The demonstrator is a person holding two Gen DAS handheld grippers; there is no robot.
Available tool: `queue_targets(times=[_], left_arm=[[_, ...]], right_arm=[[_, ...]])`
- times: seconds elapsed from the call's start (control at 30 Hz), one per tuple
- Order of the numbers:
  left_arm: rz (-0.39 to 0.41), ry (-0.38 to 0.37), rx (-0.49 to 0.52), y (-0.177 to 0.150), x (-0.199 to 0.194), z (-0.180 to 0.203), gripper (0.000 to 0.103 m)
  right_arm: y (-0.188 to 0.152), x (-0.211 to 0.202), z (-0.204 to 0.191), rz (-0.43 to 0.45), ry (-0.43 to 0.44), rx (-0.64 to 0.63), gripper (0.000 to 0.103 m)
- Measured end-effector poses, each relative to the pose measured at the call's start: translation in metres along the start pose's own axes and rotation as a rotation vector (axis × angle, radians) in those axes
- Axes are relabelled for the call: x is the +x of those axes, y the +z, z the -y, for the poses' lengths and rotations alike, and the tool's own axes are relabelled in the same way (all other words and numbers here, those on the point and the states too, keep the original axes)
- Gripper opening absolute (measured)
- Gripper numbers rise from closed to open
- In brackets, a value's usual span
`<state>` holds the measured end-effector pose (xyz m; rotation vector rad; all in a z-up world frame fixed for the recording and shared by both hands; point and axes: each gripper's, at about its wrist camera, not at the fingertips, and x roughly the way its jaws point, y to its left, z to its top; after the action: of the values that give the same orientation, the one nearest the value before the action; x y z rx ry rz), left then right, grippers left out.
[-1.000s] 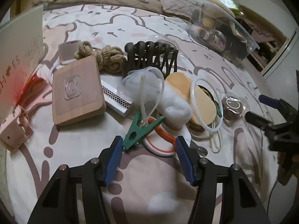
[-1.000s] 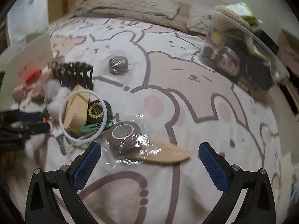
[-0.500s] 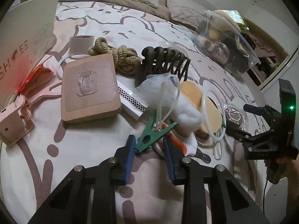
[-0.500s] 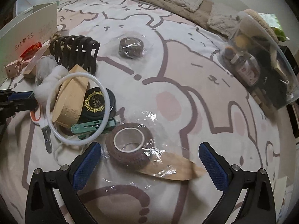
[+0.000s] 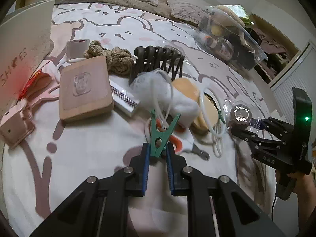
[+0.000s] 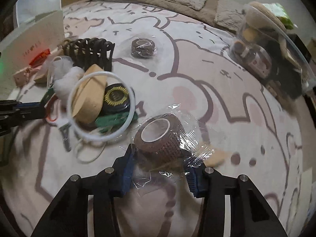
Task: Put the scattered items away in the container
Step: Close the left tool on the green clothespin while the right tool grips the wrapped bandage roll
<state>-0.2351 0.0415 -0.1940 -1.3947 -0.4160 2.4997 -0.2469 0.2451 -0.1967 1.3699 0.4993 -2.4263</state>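
On the bedsheet lies a green clothes peg [image 5: 159, 136], and my left gripper [image 5: 157, 156] is shut on its tail end. My left gripper [image 6: 29, 106] also shows at the left edge of the right wrist view. A brown bandage roll [image 6: 162, 142] in clear wrap sits between the jaws of my right gripper [image 6: 161, 169]. Those jaws are closing, and the blue pads [image 6: 128, 164] touch its sides. From the left wrist view my right gripper [image 5: 243, 126] is at that roll [image 5: 240, 115]. The clear plastic container [image 5: 233, 39] [image 6: 272, 45], with items inside, stands far right on the bed.
A heap fills the middle: wooden block [image 5: 85, 86], rope [image 5: 114, 59], black hair claw [image 5: 158, 61], white mesh puff [image 5: 158, 90], white ring [image 6: 100, 106], black tin [image 6: 116, 98]. A second brown roll [image 6: 143, 48] lies farther back. A white board [image 5: 21, 45] stands at left.
My left jaws closed from apart onto the green peg. My right gripper came down over the brown roll and its wide jaws narrowed against it.
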Motion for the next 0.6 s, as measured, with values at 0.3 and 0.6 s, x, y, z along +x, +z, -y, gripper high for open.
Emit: queue_targets(times=[0.3,0.6], left_arm=[[-0.005,0.008,0.022,-0.024,-0.028,-0.001,0.016],[-0.014,0.029,0.044,-0.051,-0.053,-0.002,0.016]], right_arm=[[-0.029,-0.035,-0.005,0.030,0.054,0.113,0.046],[-0.056,-0.066,-0.017,0.052,0.151,0.209,0.046]])
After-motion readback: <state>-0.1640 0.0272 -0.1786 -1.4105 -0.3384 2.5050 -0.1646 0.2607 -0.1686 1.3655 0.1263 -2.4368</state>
